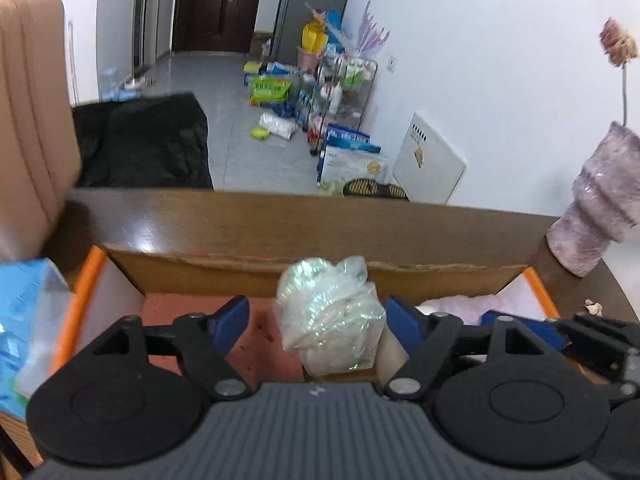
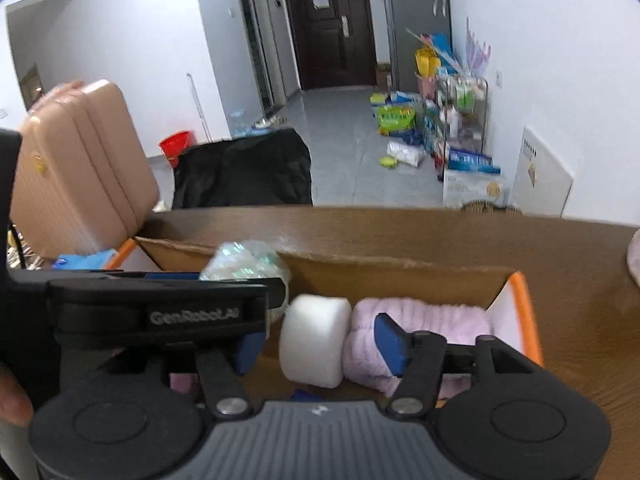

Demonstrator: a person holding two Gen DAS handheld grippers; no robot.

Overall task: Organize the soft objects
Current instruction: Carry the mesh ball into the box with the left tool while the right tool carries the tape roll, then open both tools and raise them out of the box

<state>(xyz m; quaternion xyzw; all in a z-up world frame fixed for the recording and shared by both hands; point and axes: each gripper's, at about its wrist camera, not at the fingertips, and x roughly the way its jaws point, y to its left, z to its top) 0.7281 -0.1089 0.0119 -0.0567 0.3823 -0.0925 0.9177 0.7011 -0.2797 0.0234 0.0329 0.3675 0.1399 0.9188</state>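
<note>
Surface: brown wooden table (image 1: 248, 216), glossy, its far edge running across both views.
Middle, near side: open cardboard box (image 1: 400, 276) with orange-edged flaps, standing directly on the table.
Left end: pink hard-shell suitcase (image 2: 80, 168) upright at the far left corner, just beside the box's left flap.
Left, near edge: blue packet (image 1: 28, 320) next to the box's left flap; blurred, so whether it touches the box cannot be told.
Right end: pale purple vase (image 1: 596, 204) standing upright near the far right edge, apart from the box.
Right, near edge: small pale scrap (image 1: 594, 307) lying on the wood beside the box's right flap.
</note>
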